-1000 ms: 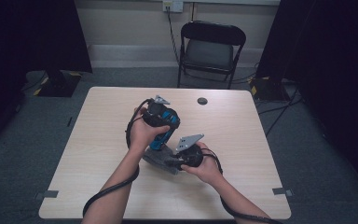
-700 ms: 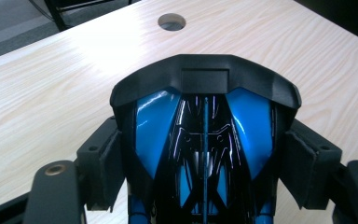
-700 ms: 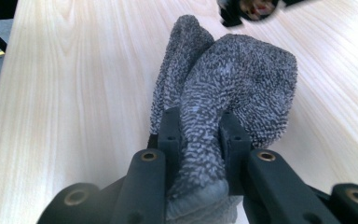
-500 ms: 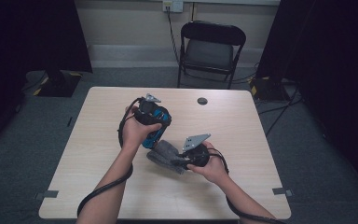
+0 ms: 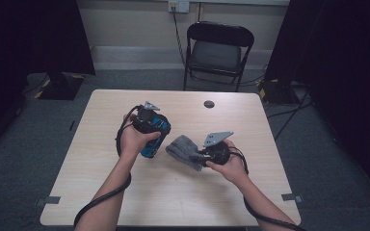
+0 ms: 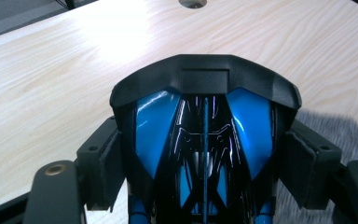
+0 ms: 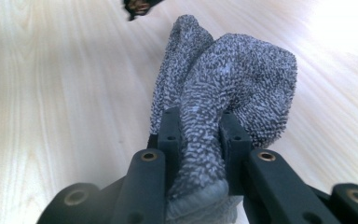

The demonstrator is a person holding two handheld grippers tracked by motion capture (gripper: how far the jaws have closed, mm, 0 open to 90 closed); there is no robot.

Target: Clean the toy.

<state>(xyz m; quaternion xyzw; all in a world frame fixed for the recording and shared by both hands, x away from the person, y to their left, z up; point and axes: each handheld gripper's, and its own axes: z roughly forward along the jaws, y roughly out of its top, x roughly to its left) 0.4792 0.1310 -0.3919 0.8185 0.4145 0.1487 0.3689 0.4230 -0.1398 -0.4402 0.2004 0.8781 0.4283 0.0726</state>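
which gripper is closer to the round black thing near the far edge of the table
Left. The left gripper, clamped on a blue and black object, sits nearer the black disc; the right gripper, pinching the grey cloth, is farther back.

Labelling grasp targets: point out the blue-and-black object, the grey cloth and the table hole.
blue-and-black object [image 6: 205, 135], left gripper view, glossy middle.
grey cloth [image 7: 242, 70], right gripper view, bunched top.
table hole [image 5: 209, 104], high view, its centre.

Black folding chair [image 5: 218, 50] behind wooden table [image 5: 101, 192], grey floor [image 5: 38, 120]
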